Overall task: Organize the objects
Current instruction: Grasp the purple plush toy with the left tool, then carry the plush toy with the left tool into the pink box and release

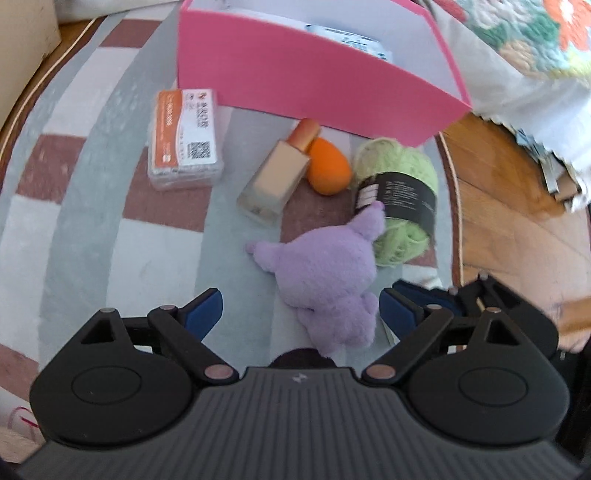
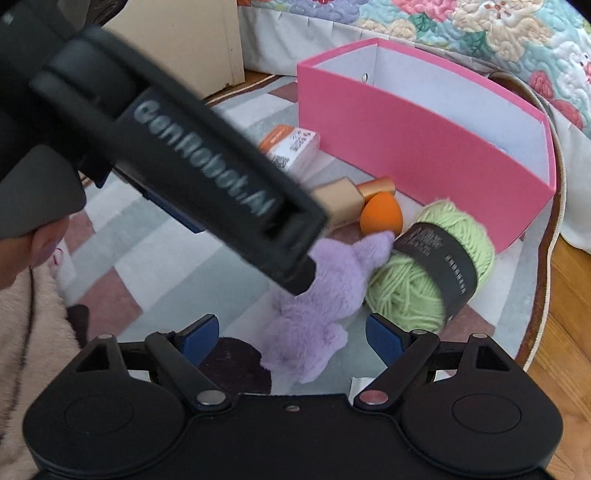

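Observation:
A purple plush toy (image 1: 325,280) lies on the striped rug, also in the right wrist view (image 2: 314,306). My left gripper (image 1: 301,310) is open, its jaws on either side of the plush's near end. My right gripper (image 2: 291,339) is open around the same plush from another angle. Beyond lie a green yarn ball (image 1: 402,199) (image 2: 432,269), an orange sponge egg (image 1: 328,166) (image 2: 380,216), a beige foundation bottle (image 1: 277,177) (image 2: 343,195) and an orange-white packet (image 1: 186,136) (image 2: 291,142). The open pink box (image 1: 314,85) (image 2: 424,155) stands behind them.
The left gripper's black body (image 2: 177,147) crosses the right wrist view and hides part of the rug. The rug's edge and wooden floor (image 1: 517,206) are on the right. A quilted bedspread (image 2: 461,29) hangs behind the box. A beige cabinet (image 2: 199,40) stands at the back left.

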Demonstrator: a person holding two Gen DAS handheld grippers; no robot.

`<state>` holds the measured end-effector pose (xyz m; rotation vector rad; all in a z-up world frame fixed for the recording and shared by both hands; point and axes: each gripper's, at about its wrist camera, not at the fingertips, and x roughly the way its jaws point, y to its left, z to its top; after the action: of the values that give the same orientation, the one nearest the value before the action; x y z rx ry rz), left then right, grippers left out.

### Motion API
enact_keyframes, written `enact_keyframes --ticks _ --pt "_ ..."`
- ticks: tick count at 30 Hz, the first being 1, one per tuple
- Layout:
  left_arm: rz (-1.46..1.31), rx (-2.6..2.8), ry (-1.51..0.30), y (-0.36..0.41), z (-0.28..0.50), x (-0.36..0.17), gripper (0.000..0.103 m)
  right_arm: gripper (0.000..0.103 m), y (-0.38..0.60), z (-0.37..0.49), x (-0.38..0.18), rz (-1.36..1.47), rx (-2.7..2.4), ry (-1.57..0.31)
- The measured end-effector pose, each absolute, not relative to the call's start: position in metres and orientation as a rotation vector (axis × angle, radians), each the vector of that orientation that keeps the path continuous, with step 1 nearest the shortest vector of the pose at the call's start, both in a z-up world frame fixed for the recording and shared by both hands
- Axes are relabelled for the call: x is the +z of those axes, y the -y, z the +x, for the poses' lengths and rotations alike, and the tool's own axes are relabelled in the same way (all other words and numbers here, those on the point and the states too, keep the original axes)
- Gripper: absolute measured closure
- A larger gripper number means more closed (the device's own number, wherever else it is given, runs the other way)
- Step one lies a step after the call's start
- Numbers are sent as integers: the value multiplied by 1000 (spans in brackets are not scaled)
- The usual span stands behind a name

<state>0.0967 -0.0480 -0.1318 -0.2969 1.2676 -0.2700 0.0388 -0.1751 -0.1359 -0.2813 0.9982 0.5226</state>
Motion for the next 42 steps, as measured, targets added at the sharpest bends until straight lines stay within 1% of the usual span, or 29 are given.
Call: enact_keyframes --ticks 4,5,7,8,9,11,16,17,19,20,21,22,23,27,35,42 --pt "-379 -255 -1273 42 96 -150 11 16 173 31 -153 -289 503 -960" --pt "-394 -265 -1272 42 95 -155 12 19 172 28 -157 -306 491 -947" --pt "-404 -277 -1281 46 92 -163 13 27 170 26 -164 -330 476 -930" --pt "-396 -291 -1287 50 92 -167 13 35 171 25 -166 -336 465 -923" --pt "-357 -315 -1300 57 91 -171 13 40 172 25 -168 -337 450 -920" --pt "-275 -313 -1303 69 90 -175 13 41 175 25 -170 -332 435 -911" --pt "-244 -310 -1255 83 89 -175 14 40 169 12 -176 -408 412 -839" --pt "-253 -313 -1247 83 90 -175 17 40 168 10 -176 -410 406 -831" --pt "-283 -320 -1238 84 91 -175 30 41 171 9 -175 -391 398 -831" --pt "-304 -343 -1236 83 90 -174 52 43 174 9 -174 -374 401 -837" --pt "-327 -361 -1246 83 90 -172 60 46 177 10 -172 -355 406 -846" --pt "-340 -363 -1241 82 88 -167 62 48 179 11 -169 -333 418 -860" --pt "-330 -371 -1221 83 85 -162 69 52 180 11 -166 -326 432 -870" --pt "-308 -370 -1190 80 74 -148 70 53 178 7 -151 -297 465 -877" --pt "-367 -374 -1155 61 53 -125 70 55 187 2 -116 -205 510 -908" --pt "-375 -405 -1124 43 47 -84 70 56 185 -9 -75 -232 560 -834"
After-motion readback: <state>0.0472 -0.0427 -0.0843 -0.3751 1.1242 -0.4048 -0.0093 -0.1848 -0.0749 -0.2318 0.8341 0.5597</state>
